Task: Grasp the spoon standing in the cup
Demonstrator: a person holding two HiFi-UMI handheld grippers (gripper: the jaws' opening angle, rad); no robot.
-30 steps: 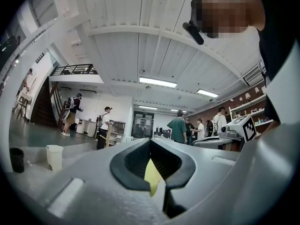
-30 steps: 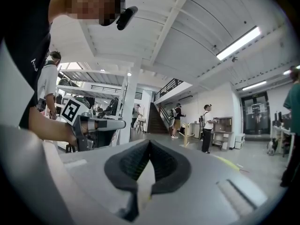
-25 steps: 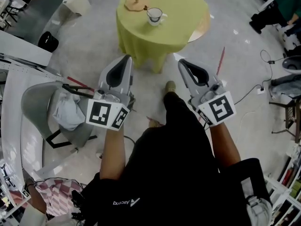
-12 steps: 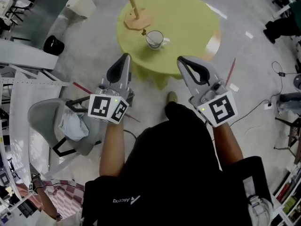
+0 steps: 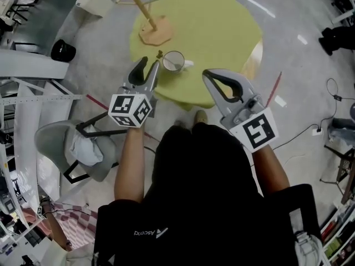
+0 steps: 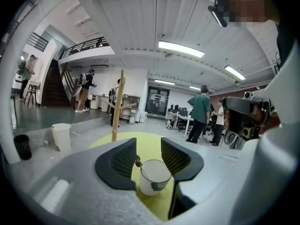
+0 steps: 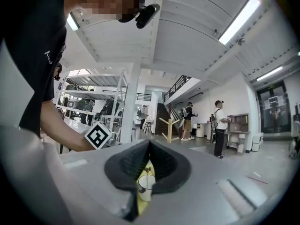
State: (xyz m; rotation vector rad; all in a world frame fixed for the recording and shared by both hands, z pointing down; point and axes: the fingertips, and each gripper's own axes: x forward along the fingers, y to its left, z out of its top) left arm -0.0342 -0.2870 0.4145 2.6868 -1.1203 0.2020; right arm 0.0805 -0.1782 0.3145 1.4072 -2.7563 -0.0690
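spoon (image 6: 138, 163) upright in white cup (image 6: 153, 182), thin stem, small knob on top, leaning on the rim. sits ahead of the left gripper (image 6: 148, 144), in line with the gap but off-centre, nearer the left-hand finger. not yet between the fingers (image 6: 119, 161).

left fingers opening, nothing held, nothing pressed. from the head view, left gripper (image 5: 151, 63) tips just beside the cup (image 5: 173, 61), spoon (image 5: 159, 54) on the near side of it.

right gripper (image 7: 149, 144) fingers closed together, empty, held back and to the right of the cup, well apart from it.

cup on yellow tabletop (image 5: 222, 32), close to the edge nearest the fingers. wooden stand (image 5: 148, 26) beyond the left fingertips, farther in.

risks, as judged:
- off-centre approach: left-hand finger likely to strike the knob first and swing the stem round the rim, out of the gap.
- too low an advance: fingertip onto the cup rim, cup tipped or shoved. looks light, probably slides on the cloth.
- closing too deep: rim caught together with the stem, cup lifted or dragged.
- thin stem: poor bite between broad pads, possible slip or twist on closing.
- overshoot past the cup: contact with the stand base.
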